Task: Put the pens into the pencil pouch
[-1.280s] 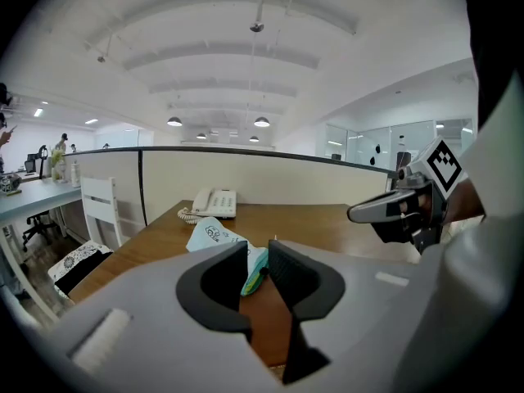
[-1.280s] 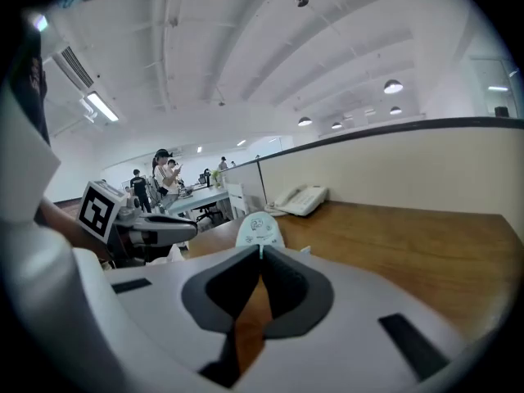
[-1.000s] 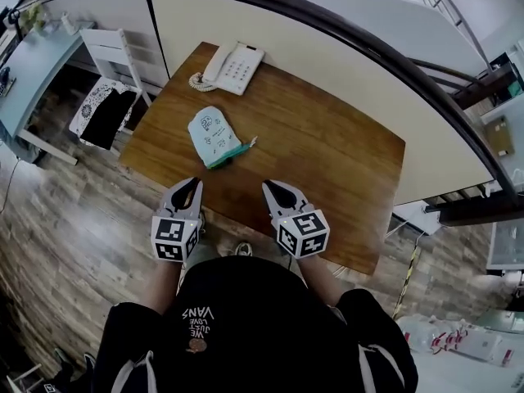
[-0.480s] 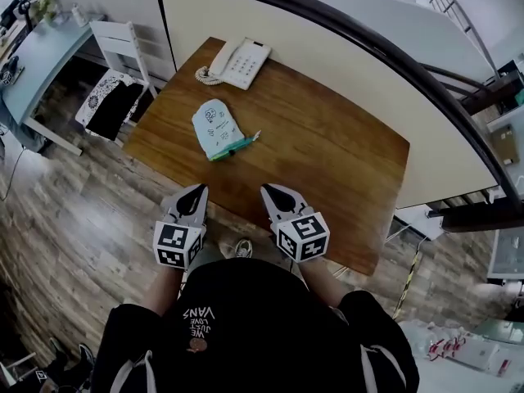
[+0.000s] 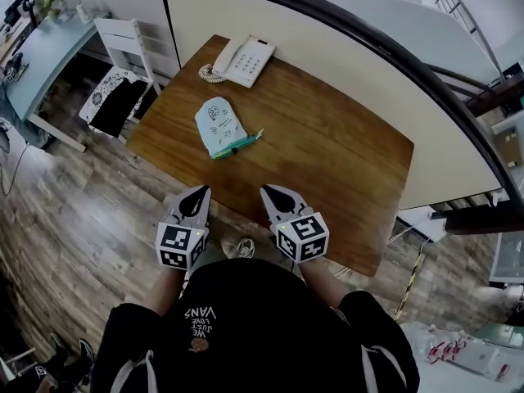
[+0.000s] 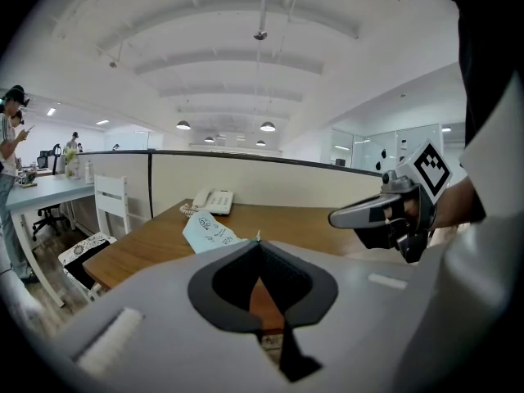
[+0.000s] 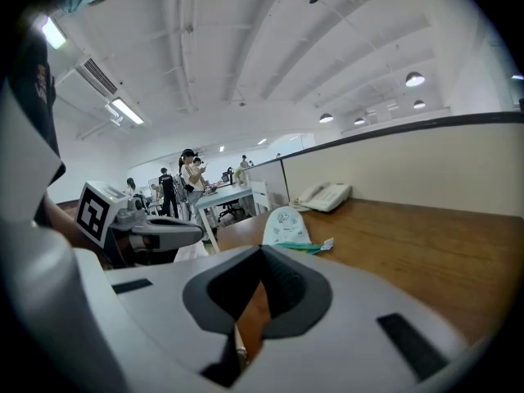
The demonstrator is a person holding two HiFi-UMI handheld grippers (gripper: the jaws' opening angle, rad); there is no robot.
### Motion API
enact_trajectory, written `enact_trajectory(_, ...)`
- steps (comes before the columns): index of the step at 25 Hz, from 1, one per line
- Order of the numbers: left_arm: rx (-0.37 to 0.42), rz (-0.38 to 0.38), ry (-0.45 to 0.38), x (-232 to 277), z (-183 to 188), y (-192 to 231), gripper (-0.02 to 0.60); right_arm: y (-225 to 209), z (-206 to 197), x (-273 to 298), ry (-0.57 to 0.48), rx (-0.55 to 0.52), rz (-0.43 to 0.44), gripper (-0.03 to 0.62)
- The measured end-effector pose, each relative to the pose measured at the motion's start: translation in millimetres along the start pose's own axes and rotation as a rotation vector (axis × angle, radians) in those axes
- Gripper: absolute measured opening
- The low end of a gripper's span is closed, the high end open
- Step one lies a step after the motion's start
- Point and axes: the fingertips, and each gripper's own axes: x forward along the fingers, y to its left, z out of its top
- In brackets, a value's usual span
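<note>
A pale teal pencil pouch (image 5: 219,126) with doodles lies on the left half of the brown wooden table (image 5: 327,162). A green pen (image 5: 238,144) pokes out at its near end. Both grippers hang side by side over the table's near edge, well short of the pouch. My left gripper (image 5: 200,191) is shut and empty. My right gripper (image 5: 266,191) is shut and empty too. In the left gripper view the pouch (image 6: 209,230) lies beyond the closed tips (image 6: 259,241). The right gripper view shows the pouch (image 7: 286,223) and pen (image 7: 304,247) ahead of its tips (image 7: 262,249).
A white desk phone (image 5: 244,60) sits at the table's far left corner by a partition wall (image 5: 344,47). Left of the table stand a white chair (image 5: 123,43) and a black-and-white seat (image 5: 113,105). People stand at a far desk (image 7: 184,182).
The head view has drifted a little, so the table and pouch sit slightly higher and further right. The left jaws have closed a bit. Both grippers stay at the near edge.
</note>
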Motion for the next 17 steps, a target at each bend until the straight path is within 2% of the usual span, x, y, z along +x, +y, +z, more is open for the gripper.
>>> enact_trajectory(17, 0.003, -0.004, -0.003, 11, 8, -1, 0.011, -7, 2, 5, 0.004, 0.006, 0.007, 0.012)
